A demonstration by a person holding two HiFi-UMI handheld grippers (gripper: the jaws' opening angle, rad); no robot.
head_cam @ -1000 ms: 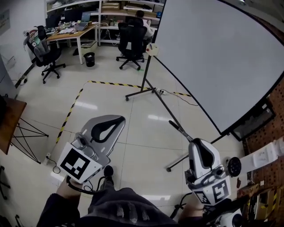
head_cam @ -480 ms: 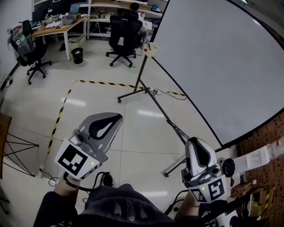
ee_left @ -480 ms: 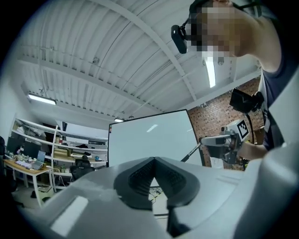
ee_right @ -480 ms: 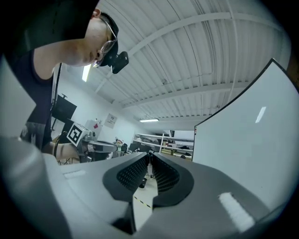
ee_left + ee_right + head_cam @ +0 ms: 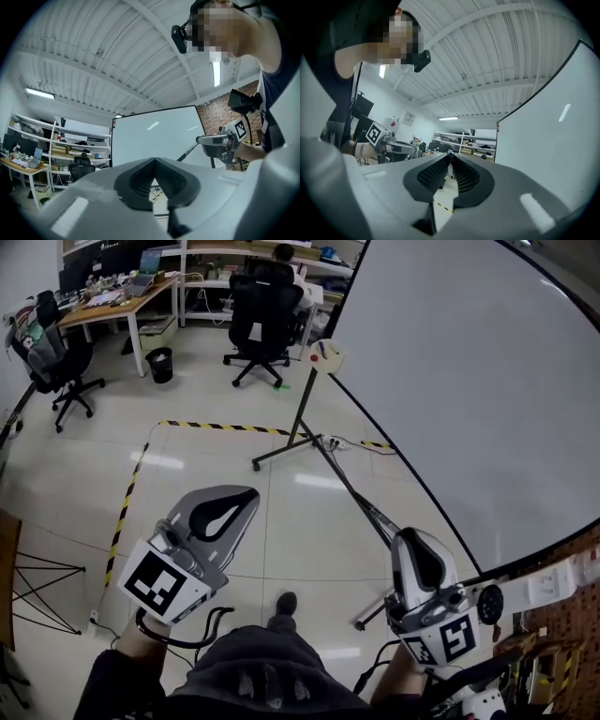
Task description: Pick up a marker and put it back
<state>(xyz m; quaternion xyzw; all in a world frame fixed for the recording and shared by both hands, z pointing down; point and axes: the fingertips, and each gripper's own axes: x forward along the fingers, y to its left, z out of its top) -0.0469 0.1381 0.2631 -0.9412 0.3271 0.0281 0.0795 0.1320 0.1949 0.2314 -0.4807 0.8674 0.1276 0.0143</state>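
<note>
Both sets of jaws are closed and empty: left hand-held gripper [image 5: 251,493], right hand-held gripper [image 5: 412,538]. They hang above the floor [image 5: 187,465], near the whiteboard [image 5: 469,381].

The left gripper [image 5: 251,492] and right gripper [image 5: 411,537] point forward, about level, ahead of the waist [image 5: 258,676] and well apart. Both have their fingers [image 5: 140,176] closed tip to tip, with nothing between.

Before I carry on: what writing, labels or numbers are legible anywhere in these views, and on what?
No words or numbers can be read.
The left claw cube and right claw cube: square black-and-white patterns only, no letters.
The wall poster: too small to read.
The white sheets at far right: too blurred.
</note>
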